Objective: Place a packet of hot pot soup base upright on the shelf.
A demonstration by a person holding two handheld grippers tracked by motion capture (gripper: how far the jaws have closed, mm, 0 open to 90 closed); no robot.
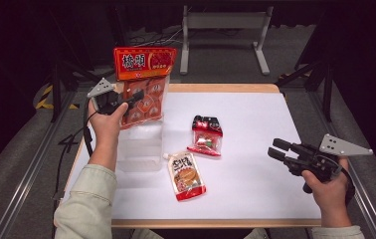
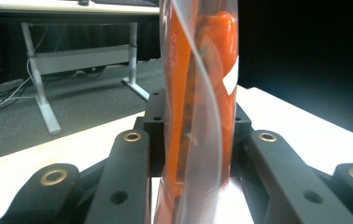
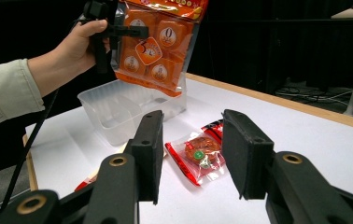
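While it hangs in the left gripper [image 1: 126, 99], pinched partway down its left edge, the orange snack bag [image 1: 143, 82] looks light and floppy: crinkly film around small wrapped pieces, its clear lower half drooping below the jaws. I'd judge the film slippery, so a grip on the flat printed header or the side seam seems safer than squeezing the lumpy middle. The jaws are clamped narrow on the film, which rises straight up between them in the left gripper view.

Directly beneath that gripper sits a clear plastic tub [image 1: 141, 144], and it looks empty. Off to that gripper's right lie a small red snack packet [image 1: 206, 136] and a spouted sauce pouch [image 1: 186, 175], both flat on the white table [image 1: 255, 129].

Well apart, the right gripper [image 1: 276, 148] hovers with jaws partly open, holding nothing.
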